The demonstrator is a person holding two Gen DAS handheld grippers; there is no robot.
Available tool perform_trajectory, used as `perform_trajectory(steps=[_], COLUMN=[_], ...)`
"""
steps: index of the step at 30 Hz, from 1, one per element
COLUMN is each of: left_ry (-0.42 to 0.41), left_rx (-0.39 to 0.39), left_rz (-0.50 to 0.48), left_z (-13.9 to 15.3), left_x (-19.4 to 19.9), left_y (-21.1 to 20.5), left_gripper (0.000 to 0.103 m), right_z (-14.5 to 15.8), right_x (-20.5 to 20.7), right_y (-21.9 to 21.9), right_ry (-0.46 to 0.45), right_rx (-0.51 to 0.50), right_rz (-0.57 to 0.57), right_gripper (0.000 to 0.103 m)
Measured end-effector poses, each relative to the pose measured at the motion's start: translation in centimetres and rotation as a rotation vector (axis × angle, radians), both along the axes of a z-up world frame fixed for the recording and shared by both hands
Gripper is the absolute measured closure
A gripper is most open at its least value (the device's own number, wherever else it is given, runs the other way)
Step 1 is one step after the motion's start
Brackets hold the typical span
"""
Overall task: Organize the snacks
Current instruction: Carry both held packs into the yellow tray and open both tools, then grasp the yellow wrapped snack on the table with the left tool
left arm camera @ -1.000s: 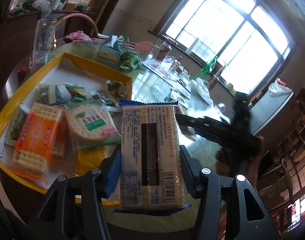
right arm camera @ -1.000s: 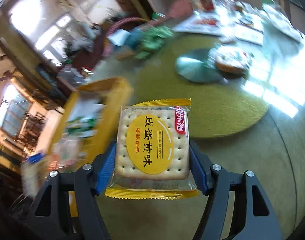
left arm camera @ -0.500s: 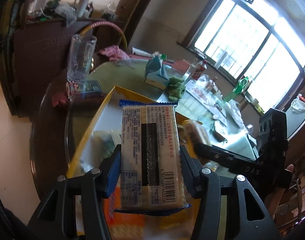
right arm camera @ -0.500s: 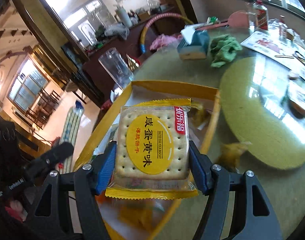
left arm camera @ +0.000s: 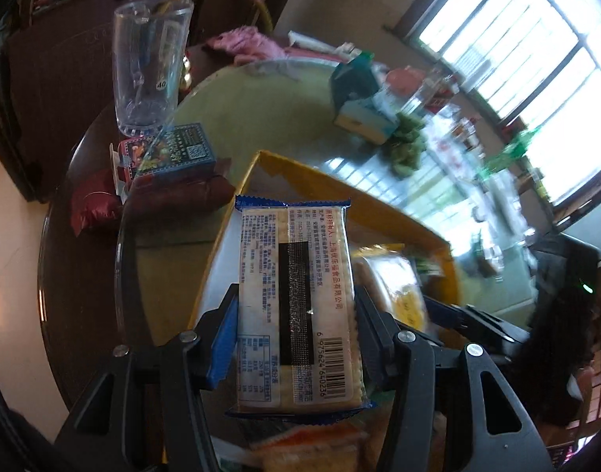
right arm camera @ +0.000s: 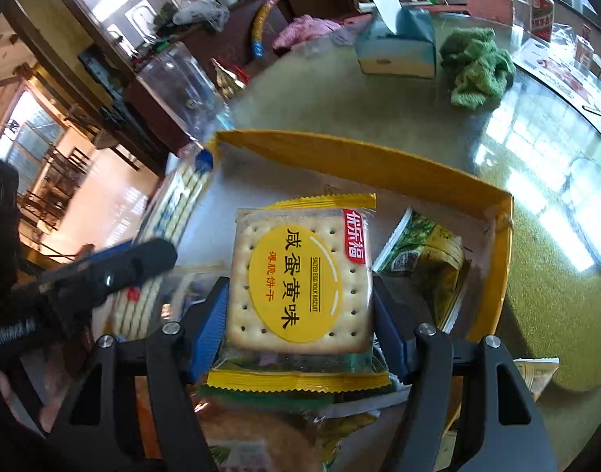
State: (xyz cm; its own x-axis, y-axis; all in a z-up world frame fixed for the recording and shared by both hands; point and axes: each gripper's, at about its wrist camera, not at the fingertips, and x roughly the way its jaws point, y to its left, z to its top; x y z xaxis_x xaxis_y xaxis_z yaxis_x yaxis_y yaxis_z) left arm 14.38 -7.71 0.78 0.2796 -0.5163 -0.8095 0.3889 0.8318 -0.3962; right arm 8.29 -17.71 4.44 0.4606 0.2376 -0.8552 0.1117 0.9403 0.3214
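My left gripper (left arm camera: 296,326) is shut on a blue-edged cracker packet (left arm camera: 294,306), back side up, held over the near-left part of the yellow tray (left arm camera: 339,192). My right gripper (right arm camera: 300,310) is shut on a yellow salted egg yolk biscuit packet (right arm camera: 300,283), held over the same yellow tray (right arm camera: 363,161). In the right wrist view the left gripper (right arm camera: 103,267) and its cracker packet (right arm camera: 174,212) show at the tray's left side. A green snack packet (right arm camera: 426,259) lies in the tray's right part. Other packets lie below both grippers.
A round glass-topped table (right arm camera: 379,110) holds a blue tissue box (right arm camera: 398,43), a green cloth (right arm camera: 477,67), a tall clear glass (left arm camera: 148,67), a dark card box (left arm camera: 174,153) and bottles by the window. A dark wooden cabinet (left arm camera: 64,63) stands behind.
Both grippers have swung left and come in over the yellow tray, each still holding its packet. The right gripper has dropped lower over the tray's packets.
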Motion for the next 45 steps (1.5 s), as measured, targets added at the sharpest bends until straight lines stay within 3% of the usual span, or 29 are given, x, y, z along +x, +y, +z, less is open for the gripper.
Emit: perform_trajectory(steps=[5,8,12,17,22,26,31,35,41,45], left_ry=[0.018,0.027,0.084,-0.016,-0.161,-0.198,-0.205,-0.217,-0.196,-0.138], left_rx=[0.086,0.091,-0.056,-0.059,-0.021,-0.057,-0.077,-0.022,0.084,0.169], left_rz=[-0.015,0.000,0.002,0.052,0.103,0.094,-0.032,-0.101,-0.171,-0.214], left_z=[-1.2,-1.5,-0.8,1.3,3.5,4.0,5.0,5.1,4.2,2.6], left_x=[0.8,1.4,1.4,-2.1,-8.7,-13.3,-17.2,-18.4,-17.0,-14.8], left_y=[-1.6,-1.7,-0.2,1.4,2.8,2.2,-2.3,-6.9,-14.0,-17.8], left_gripper=[0.048,0.045,0.024,0.023,0.023,0.023,0.023,0.023,0.024,0.025], right_z=[0.0,-0.1,0.7,3.7,6.1,6.6,5.5,4.3,3.1,2.3], right_x=[0.0,0.0,-1.0,-5.7,-12.4,-17.7,-21.3,-22.3,-20.6,-21.0], right_y=[-0.1,0.1,-0.1,-1.7,-4.2,-8.1,-13.3,-17.5,-21.7,-23.5], right_ry=[-0.008,-0.013,-0.055,-0.167,-0.279,-0.325,-0.311,-0.304,-0.282,-0.262], right_rx=[-0.004,-0.009,0.003,0.066,0.080,0.081,0.113,0.203,0.160,0.171], right_rz=[0.001,0.011,0.002,-0.028,-0.080,-0.175,-0.285,-0.336,-0.369,-0.437], right_gripper=[0.034,0.033,0.024,0.021,0.021,0.021,0.020,0.020,0.020,0.020])
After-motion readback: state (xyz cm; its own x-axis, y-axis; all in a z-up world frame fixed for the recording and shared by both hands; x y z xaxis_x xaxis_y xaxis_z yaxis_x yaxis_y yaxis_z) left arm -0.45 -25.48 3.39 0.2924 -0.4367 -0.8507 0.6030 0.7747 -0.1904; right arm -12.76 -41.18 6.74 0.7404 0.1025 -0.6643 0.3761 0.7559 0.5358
